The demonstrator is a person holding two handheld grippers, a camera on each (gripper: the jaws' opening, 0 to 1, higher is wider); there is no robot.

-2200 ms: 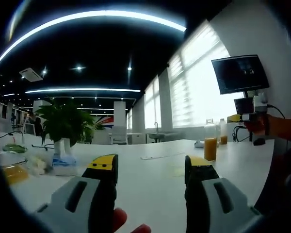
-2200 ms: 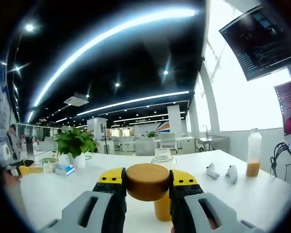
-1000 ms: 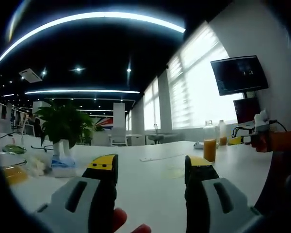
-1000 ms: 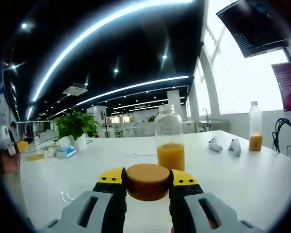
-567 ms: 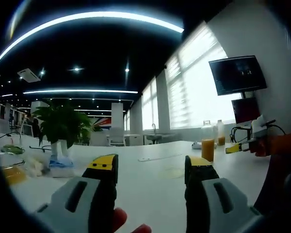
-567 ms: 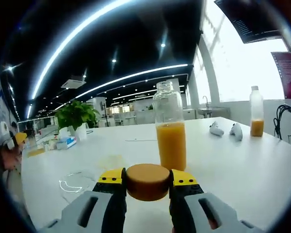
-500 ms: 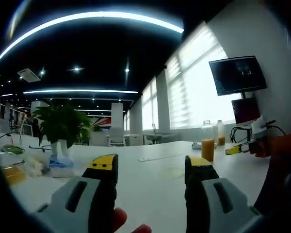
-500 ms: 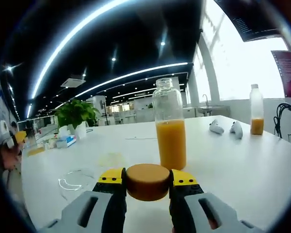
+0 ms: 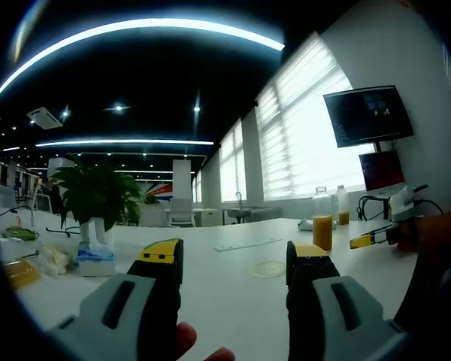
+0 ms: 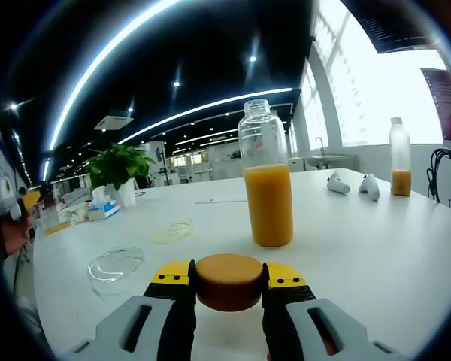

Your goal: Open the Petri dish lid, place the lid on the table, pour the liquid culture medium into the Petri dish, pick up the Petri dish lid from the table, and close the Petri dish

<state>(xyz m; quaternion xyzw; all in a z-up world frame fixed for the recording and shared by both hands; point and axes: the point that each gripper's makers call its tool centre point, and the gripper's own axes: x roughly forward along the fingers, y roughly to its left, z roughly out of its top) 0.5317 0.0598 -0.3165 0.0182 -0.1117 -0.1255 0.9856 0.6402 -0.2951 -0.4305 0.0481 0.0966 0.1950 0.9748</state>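
Note:
My right gripper (image 10: pixel 228 272) is shut on a round brown bottle cap (image 10: pixel 228 286), held low over the white table. Just beyond it stands the uncapped glass bottle (image 10: pixel 267 194), half full of orange liquid medium. Left of the bottle lies the Petri dish (image 10: pixel 173 231) with a pale yellow layer in it. Its clear lid (image 10: pixel 116 267) rests on the table nearer to me. My left gripper (image 9: pixel 233 259) stands open over the table with nothing between its jaws. Ahead of it are the Petri dish (image 9: pixel 269 268) and the bottle (image 9: pixel 322 219), with the right gripper (image 9: pixel 376 239) beside them.
A potted plant (image 10: pixel 120 177) and a tissue box (image 9: pixel 94 259) stand at the far left. A second bottle (image 10: pixel 400 169) and two white controllers (image 10: pixel 338 183) lie at the back right. A monitor (image 9: pixel 368 115) hangs on the wall.
My right gripper has come down toward the table with the cap, near the bottle, so the dish and lid now show. The left gripper has barely moved.

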